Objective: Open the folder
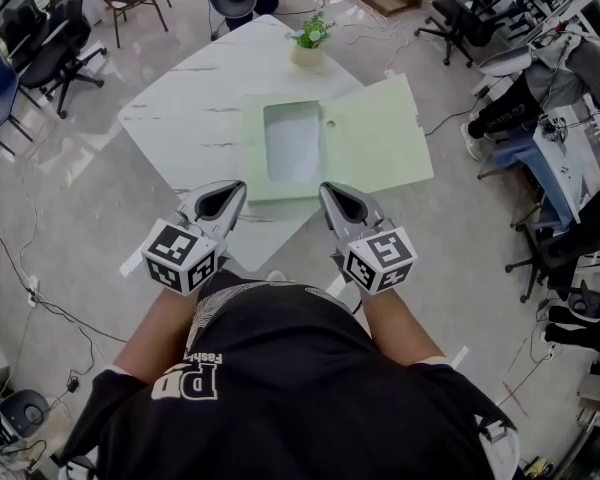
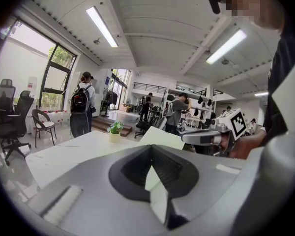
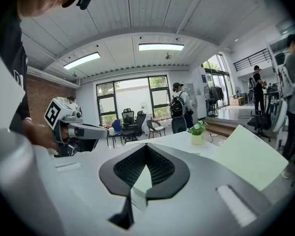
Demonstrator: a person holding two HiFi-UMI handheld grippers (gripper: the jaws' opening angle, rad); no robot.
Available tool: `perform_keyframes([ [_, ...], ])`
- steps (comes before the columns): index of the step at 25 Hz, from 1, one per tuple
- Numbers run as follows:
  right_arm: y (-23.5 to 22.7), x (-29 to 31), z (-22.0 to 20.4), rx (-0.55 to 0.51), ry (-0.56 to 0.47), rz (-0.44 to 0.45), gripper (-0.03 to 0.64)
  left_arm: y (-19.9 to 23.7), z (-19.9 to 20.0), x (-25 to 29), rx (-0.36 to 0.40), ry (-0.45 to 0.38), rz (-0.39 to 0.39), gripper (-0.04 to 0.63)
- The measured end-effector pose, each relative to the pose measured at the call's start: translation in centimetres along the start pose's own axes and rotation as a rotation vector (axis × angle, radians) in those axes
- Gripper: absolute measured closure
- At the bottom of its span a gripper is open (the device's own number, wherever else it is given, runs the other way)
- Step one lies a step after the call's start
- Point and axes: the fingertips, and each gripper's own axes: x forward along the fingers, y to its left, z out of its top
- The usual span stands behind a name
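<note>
**While 2 grippers hang shut, 1 folder lies open**

Where the white table (image 1: 185, 118) narrows to its near corner, the left gripper (image 1: 232, 194) and the right gripper (image 1: 332, 194) are held side by side just above it, 1 in each hand. In each gripper view the 2 jaws meet at their tips, with nothing held between them. Just beyond the tips, 1 pale green folder (image 1: 375, 138) lies open and flat in 2 leaves. The left leaf rests on the table and has 1 paler rectangular patch in it. The right leaf reaches out past the table's right edge. 1 potted plant (image 1: 310, 38) stands near the far corner, just beyond the folder's far edge. Neither gripper touches the folder.
</note>
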Motion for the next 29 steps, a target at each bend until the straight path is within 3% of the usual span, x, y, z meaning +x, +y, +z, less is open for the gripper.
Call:
perform_keyframes([
  [29,-0.7,1.2,-0.5,0.018,0.023,0.007,0.618,0.7,0.2,0.6,0.021,0.007,-0.003,0.545],
])
